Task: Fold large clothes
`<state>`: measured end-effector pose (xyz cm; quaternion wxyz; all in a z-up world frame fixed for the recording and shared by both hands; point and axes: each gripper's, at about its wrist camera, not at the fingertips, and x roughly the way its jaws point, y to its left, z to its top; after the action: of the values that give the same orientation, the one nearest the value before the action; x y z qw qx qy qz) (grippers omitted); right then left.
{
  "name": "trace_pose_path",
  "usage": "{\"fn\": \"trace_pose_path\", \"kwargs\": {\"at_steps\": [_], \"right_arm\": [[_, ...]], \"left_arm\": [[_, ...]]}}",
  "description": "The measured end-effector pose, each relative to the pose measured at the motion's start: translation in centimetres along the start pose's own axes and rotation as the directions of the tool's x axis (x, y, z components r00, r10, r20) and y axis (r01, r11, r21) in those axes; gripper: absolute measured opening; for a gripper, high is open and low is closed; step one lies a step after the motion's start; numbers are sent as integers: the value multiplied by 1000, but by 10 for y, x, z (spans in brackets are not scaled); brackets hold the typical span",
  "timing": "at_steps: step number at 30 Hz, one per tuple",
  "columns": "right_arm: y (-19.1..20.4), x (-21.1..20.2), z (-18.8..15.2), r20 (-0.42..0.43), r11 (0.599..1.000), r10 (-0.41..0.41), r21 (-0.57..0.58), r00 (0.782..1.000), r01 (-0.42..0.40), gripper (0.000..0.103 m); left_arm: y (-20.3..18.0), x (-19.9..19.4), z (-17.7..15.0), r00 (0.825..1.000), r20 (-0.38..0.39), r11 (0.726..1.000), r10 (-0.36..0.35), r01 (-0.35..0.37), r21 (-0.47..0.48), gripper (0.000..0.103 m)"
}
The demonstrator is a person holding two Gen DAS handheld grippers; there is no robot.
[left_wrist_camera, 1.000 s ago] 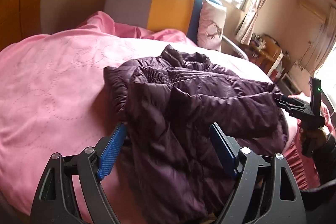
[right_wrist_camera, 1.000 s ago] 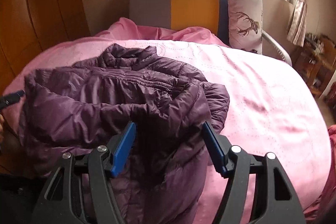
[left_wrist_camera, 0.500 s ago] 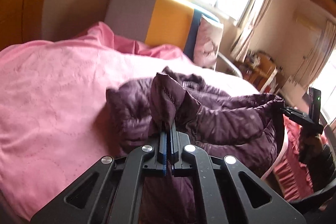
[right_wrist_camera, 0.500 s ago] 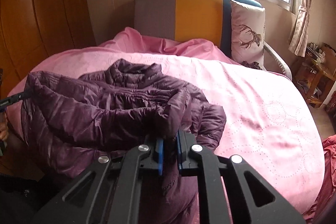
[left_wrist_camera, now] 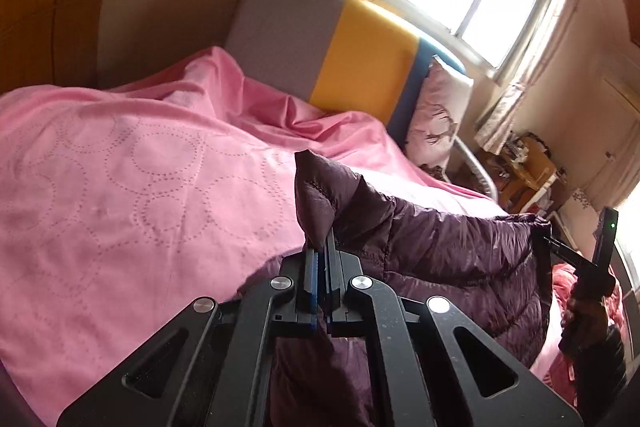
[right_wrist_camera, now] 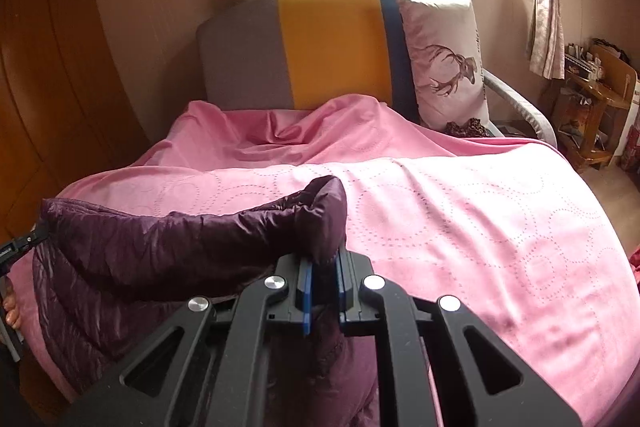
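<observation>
My left gripper (left_wrist_camera: pixel 322 259) is clamped tight on one corner of the dark purple quilted puffer jacket (left_wrist_camera: pixel 460 251), and my right gripper (right_wrist_camera: pixel 322 267) is pinched on the opposite corner (right_wrist_camera: pixel 320 211). The jacket hangs stretched between them, off the pink bedspread stitched with dotted circles (right_wrist_camera: pixel 460 219). From the left camera, the right gripper sits at four o'clock. The grey, yellow and blue padded headboard (right_wrist_camera: pixel 328 39) stands at twelve, with a white deer-print pillow (right_wrist_camera: pixel 444 59) at one.
</observation>
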<state>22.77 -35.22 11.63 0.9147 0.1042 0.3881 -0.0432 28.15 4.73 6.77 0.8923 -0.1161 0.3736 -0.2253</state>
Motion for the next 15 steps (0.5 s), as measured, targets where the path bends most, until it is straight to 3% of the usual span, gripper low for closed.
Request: {"fn": "trace_pose_path", "kwargs": {"at_steps": [5, 10, 15], "right_arm": [[1, 77, -9, -100, 992, -123, -17, 987, 122, 8], [-4, 125, -27, -182, 987, -162, -14, 970, 163, 9], [-10, 156, -33, -239, 984, -177, -11, 955, 180, 13]], "left_arm": [[11, 62, 5, 991, -89, 994, 101, -103, -21, 1], [26, 117, -18, 959, -203, 979, 198, -205, -14, 1], [27, 139, -27, 941, -235, 969, 243, -248, 8, 1]]}}
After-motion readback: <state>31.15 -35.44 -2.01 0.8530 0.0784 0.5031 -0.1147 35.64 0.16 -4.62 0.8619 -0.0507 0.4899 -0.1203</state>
